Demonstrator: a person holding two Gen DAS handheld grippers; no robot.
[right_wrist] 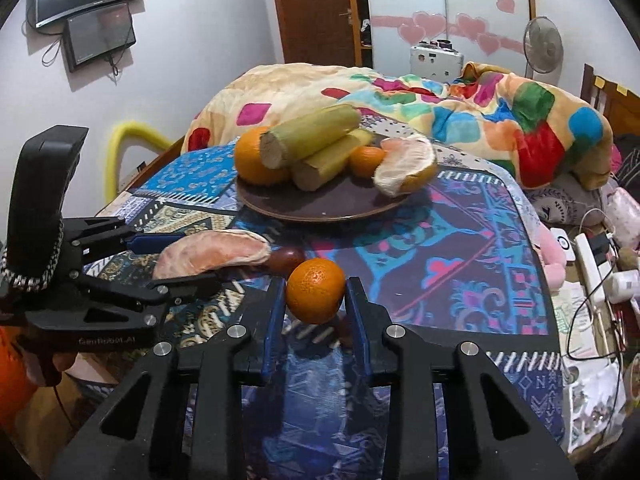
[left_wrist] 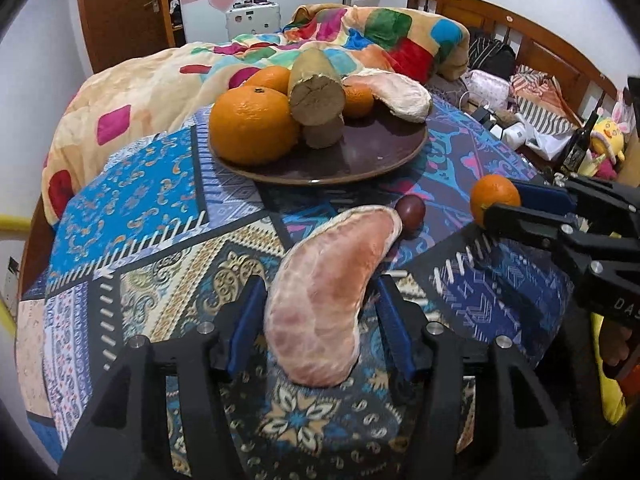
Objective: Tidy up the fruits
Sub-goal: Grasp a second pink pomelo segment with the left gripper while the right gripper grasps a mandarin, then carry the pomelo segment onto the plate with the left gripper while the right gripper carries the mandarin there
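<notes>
My left gripper point(left_wrist: 320, 300) is shut on a pink pomelo segment point(left_wrist: 328, 300), which also shows in the right wrist view point(right_wrist: 212, 254). My right gripper point(right_wrist: 315, 292) is shut on a small orange point(right_wrist: 316, 290), which shows at the right of the left wrist view point(left_wrist: 495, 198). A brown plate point(left_wrist: 360, 156) farther back holds a big orange point(left_wrist: 252, 124), sugarcane pieces point(left_wrist: 316, 96), small oranges and another pomelo segment point(left_wrist: 396, 96). A dark red fruit point(left_wrist: 410, 210) lies on the cloth between the two grippers.
The patterned cloth point(left_wrist: 160, 216) covers the bed. A colourful quilt point(left_wrist: 360, 36) is heaped behind the plate. Clutter, a bottle point(left_wrist: 580, 144) and soft toys lie at the right. Cables and a power strip point(right_wrist: 592, 264) lie at the right edge.
</notes>
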